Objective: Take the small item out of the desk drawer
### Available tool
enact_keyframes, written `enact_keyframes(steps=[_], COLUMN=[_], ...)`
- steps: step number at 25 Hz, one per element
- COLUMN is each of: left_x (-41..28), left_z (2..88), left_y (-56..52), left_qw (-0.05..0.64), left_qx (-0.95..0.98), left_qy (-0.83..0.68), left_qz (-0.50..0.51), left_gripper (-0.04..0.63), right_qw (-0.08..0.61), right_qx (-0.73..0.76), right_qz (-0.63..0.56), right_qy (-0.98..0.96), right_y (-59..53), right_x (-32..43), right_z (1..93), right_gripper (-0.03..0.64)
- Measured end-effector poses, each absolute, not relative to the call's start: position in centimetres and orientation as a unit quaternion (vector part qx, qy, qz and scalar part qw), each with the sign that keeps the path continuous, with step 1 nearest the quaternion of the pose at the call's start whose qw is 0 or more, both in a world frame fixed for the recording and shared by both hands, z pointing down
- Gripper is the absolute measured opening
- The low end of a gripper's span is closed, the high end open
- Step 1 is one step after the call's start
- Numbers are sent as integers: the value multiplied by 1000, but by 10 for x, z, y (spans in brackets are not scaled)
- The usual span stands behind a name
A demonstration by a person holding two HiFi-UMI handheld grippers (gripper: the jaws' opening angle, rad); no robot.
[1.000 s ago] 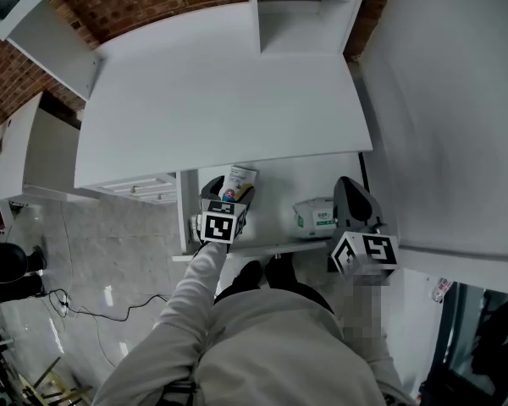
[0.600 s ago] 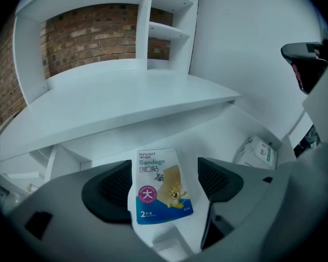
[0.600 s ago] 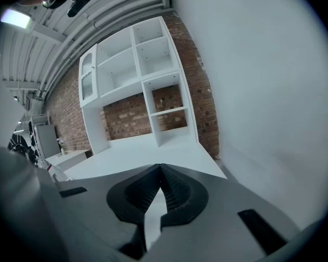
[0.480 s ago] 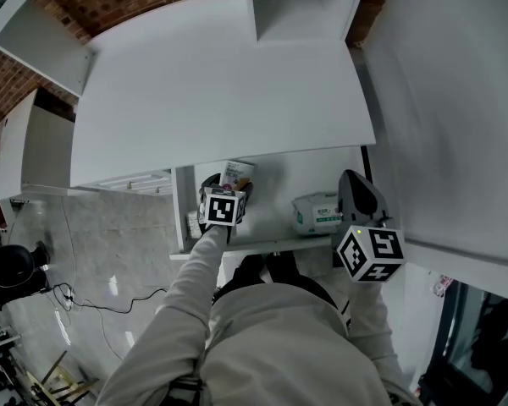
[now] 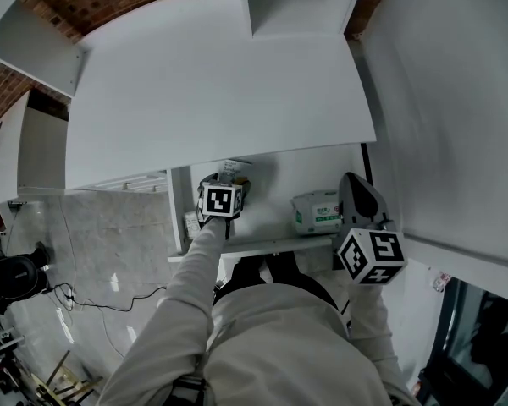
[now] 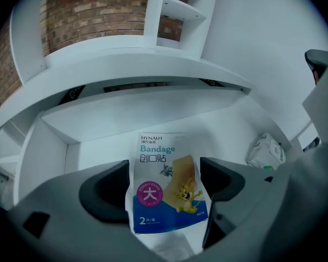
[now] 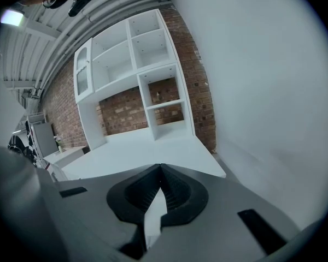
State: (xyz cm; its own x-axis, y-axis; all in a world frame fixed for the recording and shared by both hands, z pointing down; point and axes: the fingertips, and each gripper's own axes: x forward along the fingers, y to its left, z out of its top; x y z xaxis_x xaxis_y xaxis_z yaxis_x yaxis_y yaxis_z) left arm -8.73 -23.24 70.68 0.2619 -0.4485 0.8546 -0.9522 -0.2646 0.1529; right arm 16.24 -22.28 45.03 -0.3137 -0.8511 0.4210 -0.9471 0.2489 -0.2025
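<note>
**Q:** State of the left gripper [image 6: 164, 167]?
**A:** Its jaws are opening, wide apart on either side of the flat white-and-blue paper bandage packet [image 6: 165, 182], which is inside the open white desk drawer [image 5: 275, 189], at its left end.
**Q:** And the right gripper [image 7: 160, 171]?
**A:** Its jaws are closed together and empty.

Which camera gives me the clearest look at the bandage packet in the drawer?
The left gripper view: the bandage packet faces the camera, print readable, between the left tool's opening jaws. The head view shows only its top edge past the tool. The right gripper view misses it.
</note>
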Motion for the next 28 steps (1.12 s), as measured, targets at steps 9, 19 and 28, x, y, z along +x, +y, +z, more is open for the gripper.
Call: enact_keyframes(steps=[9, 19, 28], left_x=[-85, -82, -81], left_z=[720, 724, 731], left_y=[-230, -232, -229], left_qw=[373, 379, 383], left_qx=[697, 690, 689], left_qy=[-488, -483, -476], left_qz=[369, 385, 389], left_gripper=[401, 407, 404], right_qw=[114, 115, 114], right_qx=[582, 582, 576], right_qz=[220, 223, 220], right_qy=[-775, -774, -779], right_y=[-220, -218, -217], right_x=[169, 167, 162], right_z=[454, 457, 455], right_gripper=[28, 28, 28])
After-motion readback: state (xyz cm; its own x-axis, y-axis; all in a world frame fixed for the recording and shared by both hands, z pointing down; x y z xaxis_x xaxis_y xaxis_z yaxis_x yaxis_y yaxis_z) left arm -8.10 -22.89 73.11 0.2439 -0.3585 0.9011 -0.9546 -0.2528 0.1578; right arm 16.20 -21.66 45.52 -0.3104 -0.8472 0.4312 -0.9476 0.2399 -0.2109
